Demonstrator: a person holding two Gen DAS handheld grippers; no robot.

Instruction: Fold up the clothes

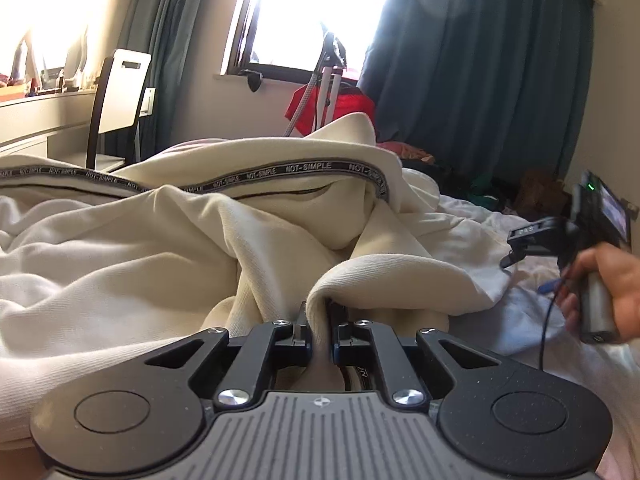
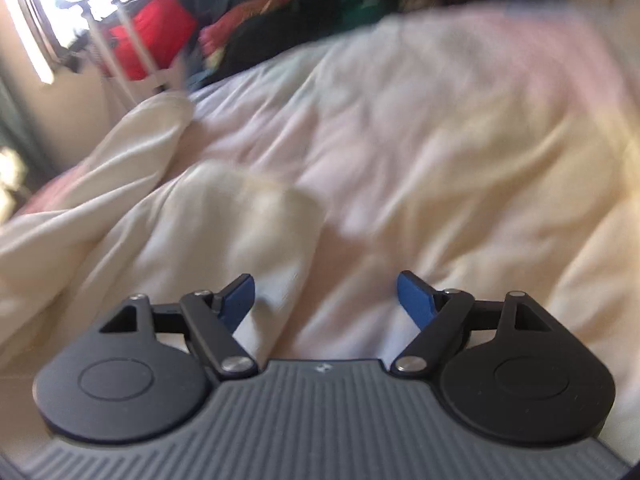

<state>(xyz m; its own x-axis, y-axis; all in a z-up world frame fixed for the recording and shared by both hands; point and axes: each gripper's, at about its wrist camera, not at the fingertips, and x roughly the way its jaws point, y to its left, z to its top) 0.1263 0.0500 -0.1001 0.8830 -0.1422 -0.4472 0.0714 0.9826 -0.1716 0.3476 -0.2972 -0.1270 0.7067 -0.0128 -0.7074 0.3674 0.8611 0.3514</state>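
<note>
Left hand-held gripper (image 1: 319,322): jaws together, clamped on a fold of the cream garment (image 1: 192,232), which lies rumpled w/ its black "NOT-SIMPLE" tape trim (image 1: 256,174) on the bed (image 1: 472,216). Right hand-held gripper (image 2: 326,298): blue pads (image 2: 414,300) wide apart, nothing btwn them, hovering over a cream edge of the garment and the pale bedding; from the left wrist view it's off to the right, held by a hand (image 1: 616,280). Beyond: chair (image 1: 120,96), teal curtains (image 1: 480,60), bright window (image 1: 320,12), red cloth (image 1: 308,108).
</note>
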